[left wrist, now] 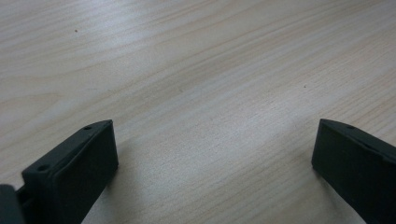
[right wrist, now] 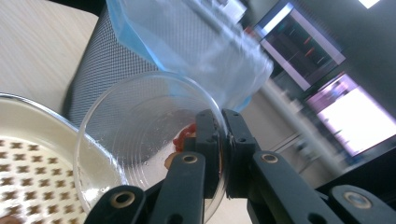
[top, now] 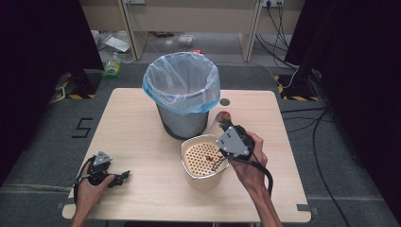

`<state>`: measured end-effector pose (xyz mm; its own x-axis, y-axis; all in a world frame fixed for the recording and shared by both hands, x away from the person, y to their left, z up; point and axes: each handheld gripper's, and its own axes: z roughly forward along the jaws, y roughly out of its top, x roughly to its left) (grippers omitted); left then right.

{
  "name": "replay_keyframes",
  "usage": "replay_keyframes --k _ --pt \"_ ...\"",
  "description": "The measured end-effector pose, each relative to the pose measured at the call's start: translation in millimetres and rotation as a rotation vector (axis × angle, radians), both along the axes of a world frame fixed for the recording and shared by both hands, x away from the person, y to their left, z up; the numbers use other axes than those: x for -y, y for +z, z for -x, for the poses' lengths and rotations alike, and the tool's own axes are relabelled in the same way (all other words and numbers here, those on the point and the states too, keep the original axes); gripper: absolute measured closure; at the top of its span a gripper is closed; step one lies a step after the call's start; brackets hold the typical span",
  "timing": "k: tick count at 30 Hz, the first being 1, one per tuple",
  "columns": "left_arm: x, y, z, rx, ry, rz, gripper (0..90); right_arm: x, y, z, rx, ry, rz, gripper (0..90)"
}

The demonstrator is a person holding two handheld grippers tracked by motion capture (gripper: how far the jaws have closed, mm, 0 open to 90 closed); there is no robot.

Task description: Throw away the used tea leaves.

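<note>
A clear plastic cup (right wrist: 140, 135) with red scraps (right wrist: 186, 133) stuck inside is tilted on its side, and my right gripper (right wrist: 222, 122) is shut on its rim. In the high view that right gripper (top: 227, 125) holds the cup (top: 220, 119) between the bin and the cream strainer bowl (top: 188, 166), whose perforated insert carries a few red bits (top: 206, 157). The mesh bin (top: 182, 118) with a blue-tinted bag (top: 182, 80) stands just behind. My left gripper (top: 122, 177) rests open near the table's front left; its jaws stand wide apart over bare wood (left wrist: 187, 70).
The strainer bowl's rim (right wrist: 28, 105) lies just below the cup, and the bin's mesh wall (right wrist: 105, 60) is close ahead. The wooden table (top: 137, 123) has bare room at left and right. Cables and clutter lie on the floor beyond.
</note>
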<state>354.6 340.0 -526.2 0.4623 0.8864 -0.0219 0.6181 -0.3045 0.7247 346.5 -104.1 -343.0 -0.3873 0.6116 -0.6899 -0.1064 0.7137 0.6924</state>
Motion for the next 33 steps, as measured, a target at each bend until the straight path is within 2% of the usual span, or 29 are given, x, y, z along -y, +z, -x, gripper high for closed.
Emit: replay_keyframes --k 4,5,8,10,12,15,17,19,20,21,22,23,25,28,30,31,33 --pt "0.0 0.0 0.0 0.0 0.0 0.0 0.0 -8.9 -1.5 8.5 0.112 0.007 0.063 87.0" --pt "0.1 0.0 0.0 0.0 0.001 0.001 0.0 -11.7 -4.2 10.2 0.142 0.005 0.095 87.1" --pt "0.0 0.0 0.0 0.0 0.0 0.0 0.0 -18.4 -13.9 13.3 0.212 0.001 0.175 87.2" --pt "0.0 0.0 0.0 0.0 0.0 0.0 0.0 -23.7 -14.6 17.7 0.247 0.018 0.202 87.3" --pt "0.0 0.0 0.0 0.0 0.0 0.0 0.0 -25.4 -19.3 16.2 0.256 0.013 0.194 87.5" --pt "0.0 0.0 0.0 0.0 0.0 0.0 0.0 -29.7 -26.2 17.8 0.304 0.021 0.237 87.5" --pt "0.0 0.0 0.0 0.0 0.0 0.0 0.0 -31.2 -32.3 13.4 0.317 0.022 0.269 87.5" --pt "0.0 0.0 0.0 0.0 0.0 0.0 0.0 -27.4 -38.3 7.5 0.3 0.03 0.242 87.5" --pt "0.0 0.0 0.0 0.0 0.0 0.0 0.0 -27.7 -39.5 11.5 0.327 0.036 0.262 87.6" --pt "0.0 0.0 0.0 0.0 0.0 0.0 0.0 -27.7 -39.5 11.5 0.327 0.036 0.262 87.6" --pt "0.0 0.0 -0.1 0.0 0.0 0.0 0.0 -28.7 -42.9 15.7 0.375 0.038 0.292 87.6" --pt "0.0 0.0 0.0 0.0 0.0 0.0 0.0 -27.4 -47.3 12.8 0.38 0.025 0.306 87.6" --pt "0.0 0.0 0.0 0.0 0.0 0.0 0.0 -23.8 -54.3 8.7 0.371 0.022 0.313 87.6" --pt "0.0 0.0 0.0 0.0 0.0 0.0 0.0 -25.1 -52.0 16.0 0.433 0.029 0.308 87.6" --pt "0.1 0.0 0.0 0.0 0.001 0.001 0.0 -25.0 -52.8 13.0 0.424 0.017 0.311 87.6" --pt "0.0 0.0 0.0 0.0 0.0 0.0 0.0 -25.1 -55.0 11.3 0.444 0.026 0.323 87.6" --pt "0.0 0.0 -0.1 0.0 0.0 0.0 0.0 -24.2 -61.1 8.6 0.42 0.002 0.333 87.6"
